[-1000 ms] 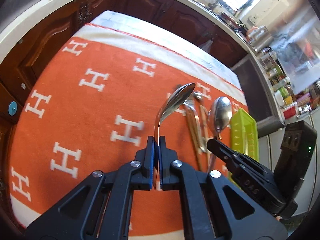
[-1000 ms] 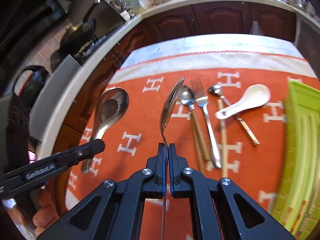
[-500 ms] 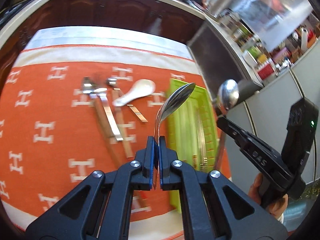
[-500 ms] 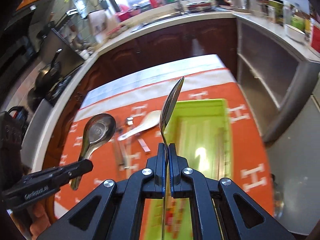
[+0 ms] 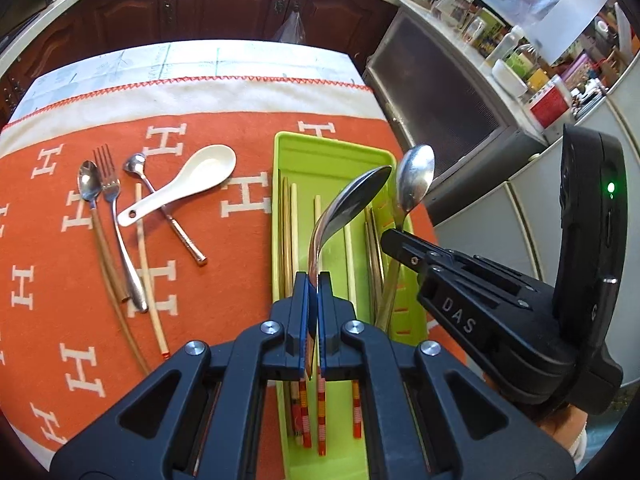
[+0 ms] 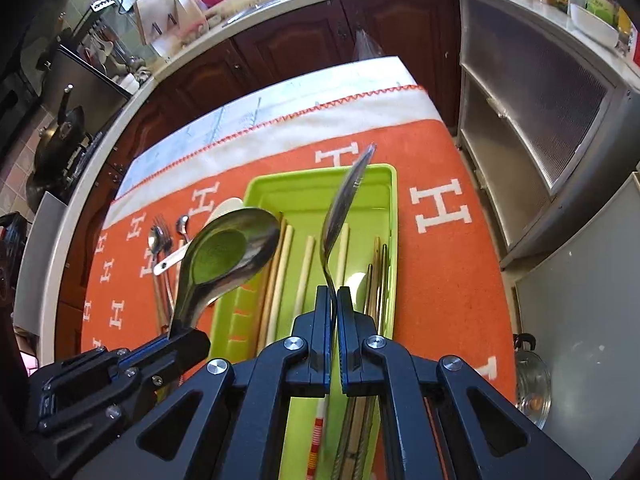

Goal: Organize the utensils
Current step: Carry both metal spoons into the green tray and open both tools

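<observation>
My left gripper (image 5: 314, 284) is shut on the handle of a steel spoon (image 5: 360, 192), whose bowl hangs above the green tray (image 5: 332, 146). Just to its right, my right gripper (image 5: 392, 238) is shut on a second steel spoon (image 5: 416, 176) above the tray's right side. In the right wrist view that gripper (image 6: 334, 294) holds its spoon (image 6: 344, 208) edge-on over the tray (image 6: 320, 172), and the left gripper (image 6: 190, 336) holds the wide spoon (image 6: 228, 248) at the tray's left rim. Several chopsticks (image 5: 288, 216) lie inside the tray.
Left of the tray, on the orange cloth (image 5: 52, 280), lie a white ceramic spoon (image 5: 188, 184), a fork (image 5: 110, 188), two small metal spoons (image 5: 89, 184) and loose chopsticks (image 5: 150, 280). Dark cabinets stand behind the table, grey cabinets (image 6: 540, 140) to its right. A steel pot (image 6: 532, 384) sits on the floor.
Both grippers have swung right with their spoons, from above the loose utensils to above the green tray. Both have rolled a little. Both grips are unchanged.
</observation>
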Demonstrator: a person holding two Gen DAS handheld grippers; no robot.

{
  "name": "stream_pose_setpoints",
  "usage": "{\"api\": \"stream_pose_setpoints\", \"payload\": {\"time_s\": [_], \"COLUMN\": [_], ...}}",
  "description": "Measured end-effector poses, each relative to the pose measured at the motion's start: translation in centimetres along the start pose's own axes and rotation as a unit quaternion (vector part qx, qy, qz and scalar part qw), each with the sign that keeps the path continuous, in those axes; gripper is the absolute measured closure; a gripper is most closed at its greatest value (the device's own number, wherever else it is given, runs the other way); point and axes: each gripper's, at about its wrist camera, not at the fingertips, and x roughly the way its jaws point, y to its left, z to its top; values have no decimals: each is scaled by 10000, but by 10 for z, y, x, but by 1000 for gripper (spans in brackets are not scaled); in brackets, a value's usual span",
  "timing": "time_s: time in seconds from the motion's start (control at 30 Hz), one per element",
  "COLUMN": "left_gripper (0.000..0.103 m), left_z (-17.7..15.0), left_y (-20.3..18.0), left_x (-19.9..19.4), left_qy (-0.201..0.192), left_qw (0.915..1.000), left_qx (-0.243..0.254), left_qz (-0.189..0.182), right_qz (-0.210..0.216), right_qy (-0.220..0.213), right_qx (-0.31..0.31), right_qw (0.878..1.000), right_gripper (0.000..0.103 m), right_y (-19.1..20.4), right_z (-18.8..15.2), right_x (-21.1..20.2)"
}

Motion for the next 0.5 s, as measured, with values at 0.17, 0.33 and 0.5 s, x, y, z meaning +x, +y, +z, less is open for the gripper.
{"api": "stream_pose_setpoints", "payload": {"time_s": [0.17, 0.33, 0.5], "left_gripper": [99, 98, 92], "left_z": [6, 9, 5], "left_y": [-2, 0, 1], "left_x": [19, 23, 8], "left_qy": [84, 147, 128], "left_qw": [9999, 9998, 9996], "left_qx": [38, 86, 261], "left_qz": [91, 134, -23], "right_qz": [-46, 4, 53], "right_qy": [96, -14, -25], "right_qx": [-89, 27, -56], "right_qw": [9999, 10000, 10000], "right_gripper": [100, 98, 98], "right_y": [3, 2, 7], "right_z": [15, 24, 19], "right_x": [25, 25, 17]}}
